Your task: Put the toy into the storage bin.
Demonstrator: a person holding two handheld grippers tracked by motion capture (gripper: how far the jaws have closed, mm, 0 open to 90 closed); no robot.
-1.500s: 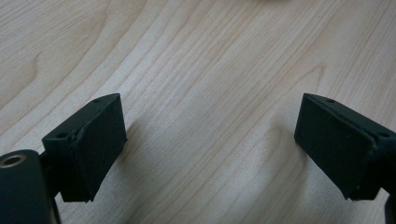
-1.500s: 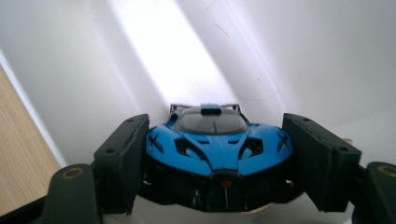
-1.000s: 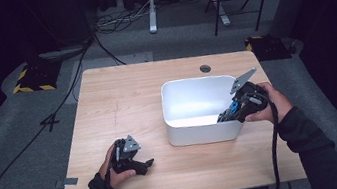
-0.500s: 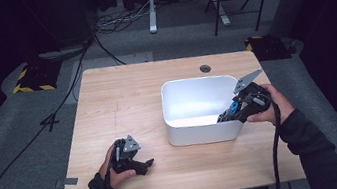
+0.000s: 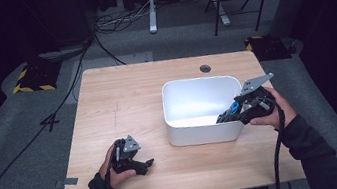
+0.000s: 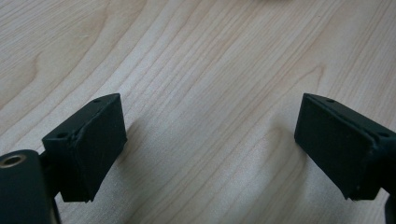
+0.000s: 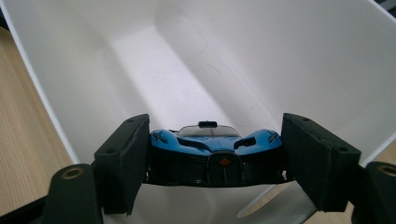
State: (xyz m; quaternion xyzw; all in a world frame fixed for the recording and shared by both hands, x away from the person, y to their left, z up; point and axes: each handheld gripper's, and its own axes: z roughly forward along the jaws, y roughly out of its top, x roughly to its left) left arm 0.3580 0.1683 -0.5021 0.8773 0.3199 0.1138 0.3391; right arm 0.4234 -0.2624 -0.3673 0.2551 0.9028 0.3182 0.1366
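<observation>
High view, toy car [image 5: 229, 112]: small, blue with dark parts, gripped in the right gripper [image 5: 225, 115]; it hangs just inside the near right corner of the white tub [image 5: 202, 134].
High view, right hand [image 5: 269, 109]: wrapped round the gripper body at the tub's right wall, jaws pointing left across the rim, grey plate topmost, cable trailing back along the sleeve.
High view, left gripper [image 5: 147, 165]: lies low on the wooden table [image 5: 121, 96], well apart from the tub, jaws pointing right towards the tub's near wall.
High view, left hand [image 5: 116, 165]: clasps the gripper from behind, forearm coming in from the near edge.
Left gripper view, claw [image 6: 210, 154]: released; two black pads stand wide apart with bare wood grain between and beyond them.
Right gripper view, toy car [image 7: 215, 156]: glossy blue body, dark mesh end with a small red mark at its middle, tinted cabin glass on top; it sits crosswise between the pads.
Right gripper view, claw [image 7: 215, 163]: clenched on the car, one pad pressed to each flank.
Right gripper view, tub [image 7: 289, 56]: smooth white walls and floor lie ahead of and below the jaws; table wood shows past the wall at the left.
</observation>
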